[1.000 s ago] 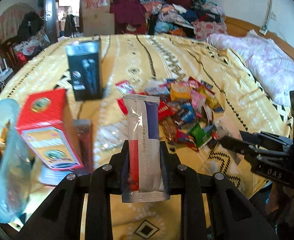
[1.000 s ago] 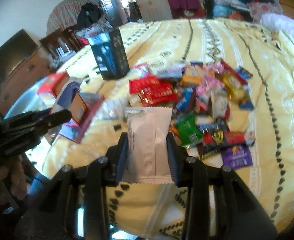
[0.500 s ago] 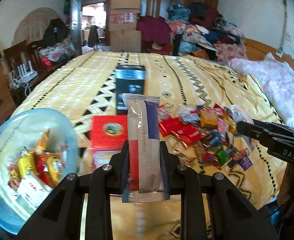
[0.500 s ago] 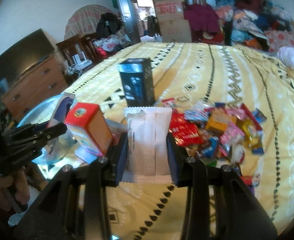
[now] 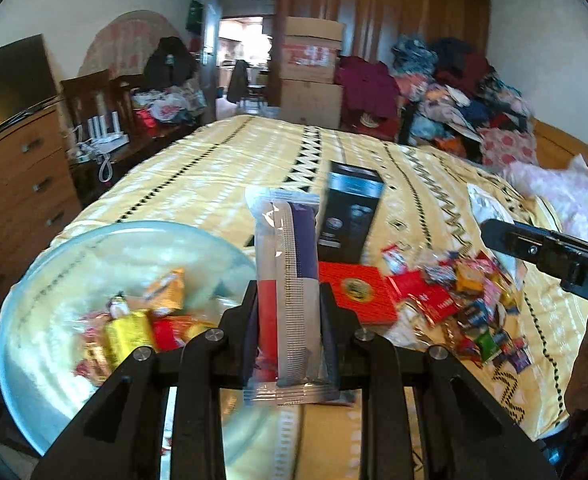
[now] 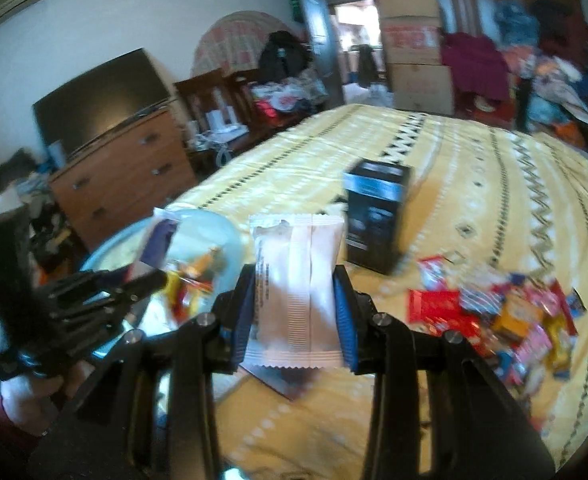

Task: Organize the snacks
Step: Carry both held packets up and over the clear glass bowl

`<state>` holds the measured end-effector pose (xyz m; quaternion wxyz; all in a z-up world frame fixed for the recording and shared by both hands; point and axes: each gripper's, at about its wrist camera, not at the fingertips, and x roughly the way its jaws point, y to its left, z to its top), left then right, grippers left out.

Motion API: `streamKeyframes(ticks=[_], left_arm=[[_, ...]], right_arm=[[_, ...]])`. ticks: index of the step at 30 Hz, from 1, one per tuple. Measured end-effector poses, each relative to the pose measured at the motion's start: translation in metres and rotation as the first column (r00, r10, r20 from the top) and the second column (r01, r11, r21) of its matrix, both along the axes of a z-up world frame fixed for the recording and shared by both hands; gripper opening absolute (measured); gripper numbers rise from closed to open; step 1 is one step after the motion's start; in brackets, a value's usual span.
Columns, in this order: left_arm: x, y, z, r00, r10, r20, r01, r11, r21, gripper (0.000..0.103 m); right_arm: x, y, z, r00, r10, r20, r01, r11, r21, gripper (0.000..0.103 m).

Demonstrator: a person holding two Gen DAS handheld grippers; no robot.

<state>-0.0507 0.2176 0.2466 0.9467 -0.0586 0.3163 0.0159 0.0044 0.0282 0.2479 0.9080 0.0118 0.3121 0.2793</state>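
My left gripper (image 5: 290, 312) is shut on a long snack bar (image 5: 286, 280) in a clear, purple and red wrapper, held upright above the bed's near edge. Just left of it lies a pale blue bowl (image 5: 74, 256) with several wrapped snacks inside. My right gripper (image 6: 294, 300) is shut on a white snack packet (image 6: 296, 280); the bowl (image 6: 222, 232) shows behind it to the left. A loose pile of snacks (image 5: 466, 300) covers the yellow patterned bedspread to the right, seen too as the snack pile (image 6: 506, 320) in the right wrist view.
A black box (image 5: 350, 216) stands upright mid-bed, a red box (image 5: 358, 292) lies in front of it. A wooden dresser (image 6: 126, 176) with a TV stands left of the bed. Cardboard boxes (image 5: 312, 72) and heaped clothes (image 5: 454, 92) fill the far side.
Both grippers have risen and swung left with their snacks still held. The blue bowl has come into fuller view under the left gripper; the snack pile has slid to the right.
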Motion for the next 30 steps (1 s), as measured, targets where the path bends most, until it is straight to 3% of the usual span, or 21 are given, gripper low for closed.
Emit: streamKeyframes(ticks=[13,24,30], left_arm=[[-0.002,0.104,-0.001,0.986,0.167,-0.019,-0.167,0.985,-0.033,0.027],[-0.002,0.149,-0.013,0.967,0.247,-0.058,-0.25,0.967,-0.054,0.027],[0.004,0.165,-0.025,0.96,0.264,-0.095,-0.27,0.961,-0.064,0.027]], right_arm=[[0.021,0.115,0.017,0.976,0.215,-0.018,-0.215,0.976,0.017,0.037],[0.027,0.181,0.012,0.943,0.327,-0.067,-0.327,0.945,0.01,0.037],[0.029,0.194,0.002,0.935,0.343,-0.094,-0.344,0.939,0.005,0.038]])
